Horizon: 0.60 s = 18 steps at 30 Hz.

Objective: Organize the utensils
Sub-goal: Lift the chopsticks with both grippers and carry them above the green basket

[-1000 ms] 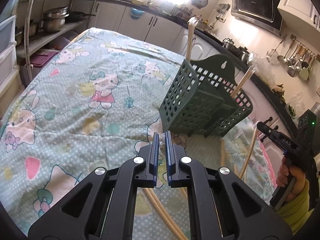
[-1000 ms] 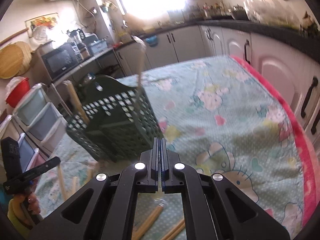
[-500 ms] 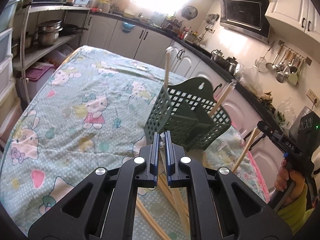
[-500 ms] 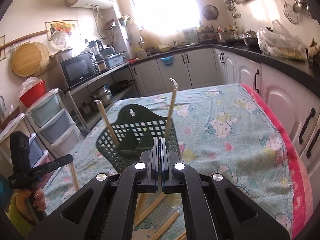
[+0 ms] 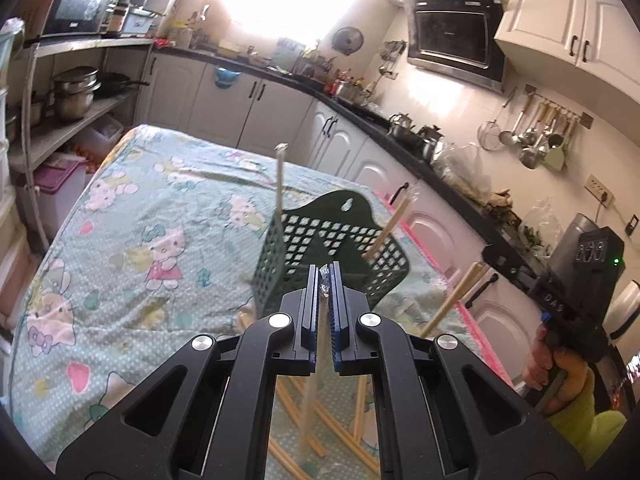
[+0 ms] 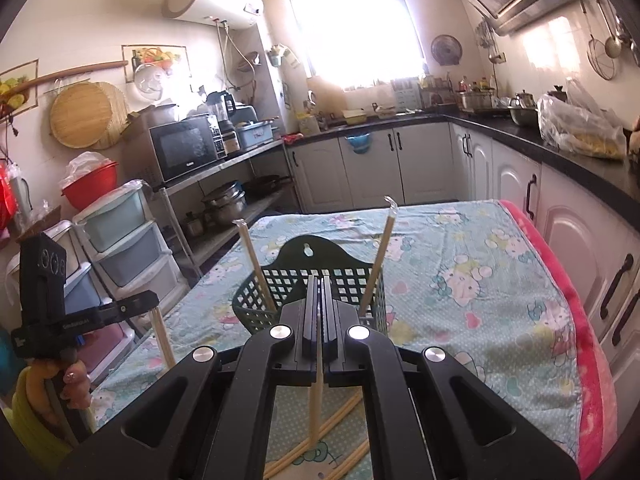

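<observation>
A dark green lattice utensil basket (image 5: pixel 332 240) (image 6: pixel 320 280) stands on the cartoon-print tablecloth with two wrapped chopstick pairs (image 5: pixel 279 184) (image 6: pixel 380 256) upright in it. My left gripper (image 5: pixel 325 280) is shut on a wrapped chopstick pair (image 5: pixel 308 392) that hangs down, held just before the basket. My right gripper (image 6: pixel 321 292) is shut on another chopstick pair (image 6: pixel 318 392), also hanging down near the basket. Each gripper shows in the other's view, the right one (image 5: pixel 492 256) with its chopsticks (image 5: pixel 452 304), the left one (image 6: pixel 132 308).
Several loose chopsticks (image 5: pixel 304 440) (image 6: pixel 340 412) lie on the tablecloth (image 5: pixel 140 240) below the grippers. White cabinets with a black counter (image 6: pixel 560 152) run along the right and back. A metal shelf with pots (image 5: pixel 76 92) and plastic drawers (image 6: pixel 124 240) stand at the left.
Both grippers have risen and tilted up, lifting their chopsticks off the cloth. The basket now sits lower and farther off in both views.
</observation>
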Each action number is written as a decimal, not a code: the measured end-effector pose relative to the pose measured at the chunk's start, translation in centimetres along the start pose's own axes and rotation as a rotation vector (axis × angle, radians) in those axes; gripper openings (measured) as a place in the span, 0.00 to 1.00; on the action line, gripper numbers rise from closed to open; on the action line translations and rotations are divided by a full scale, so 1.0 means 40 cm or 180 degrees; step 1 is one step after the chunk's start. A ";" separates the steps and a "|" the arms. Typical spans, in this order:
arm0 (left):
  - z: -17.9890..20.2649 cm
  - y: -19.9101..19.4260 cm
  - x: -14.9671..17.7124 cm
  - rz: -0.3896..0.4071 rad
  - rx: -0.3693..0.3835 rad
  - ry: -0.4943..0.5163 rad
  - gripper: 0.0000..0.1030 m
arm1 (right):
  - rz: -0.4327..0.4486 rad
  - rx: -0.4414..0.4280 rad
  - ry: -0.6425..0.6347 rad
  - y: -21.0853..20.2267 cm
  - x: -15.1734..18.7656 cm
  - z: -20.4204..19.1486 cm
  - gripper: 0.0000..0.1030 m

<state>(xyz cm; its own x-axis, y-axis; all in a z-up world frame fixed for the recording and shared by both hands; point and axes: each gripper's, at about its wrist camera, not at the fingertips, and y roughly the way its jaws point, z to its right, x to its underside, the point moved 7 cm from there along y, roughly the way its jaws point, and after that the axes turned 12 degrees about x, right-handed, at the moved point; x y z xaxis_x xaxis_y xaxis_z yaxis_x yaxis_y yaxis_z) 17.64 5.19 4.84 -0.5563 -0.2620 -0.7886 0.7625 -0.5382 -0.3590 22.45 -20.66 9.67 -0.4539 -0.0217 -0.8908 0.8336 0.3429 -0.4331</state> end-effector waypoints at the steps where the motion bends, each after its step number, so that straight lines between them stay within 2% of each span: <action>1: 0.012 -0.002 -0.006 0.0002 0.0031 0.0030 0.02 | 0.0012 -0.0005 -0.0009 -0.003 -0.004 -0.002 0.02; 18: 0.139 0.021 -0.090 0.0057 0.0272 0.0415 0.02 | 0.0201 -0.0105 -0.0149 -0.037 -0.054 -0.046 0.02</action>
<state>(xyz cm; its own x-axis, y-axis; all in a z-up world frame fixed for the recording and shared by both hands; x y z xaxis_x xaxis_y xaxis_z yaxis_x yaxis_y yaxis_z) 18.45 1.21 10.15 -0.4910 -0.1688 -0.8546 0.7378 -0.6022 -0.3050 21.64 -19.40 12.48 -0.3850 -0.0426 -0.9219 0.8488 0.3758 -0.3718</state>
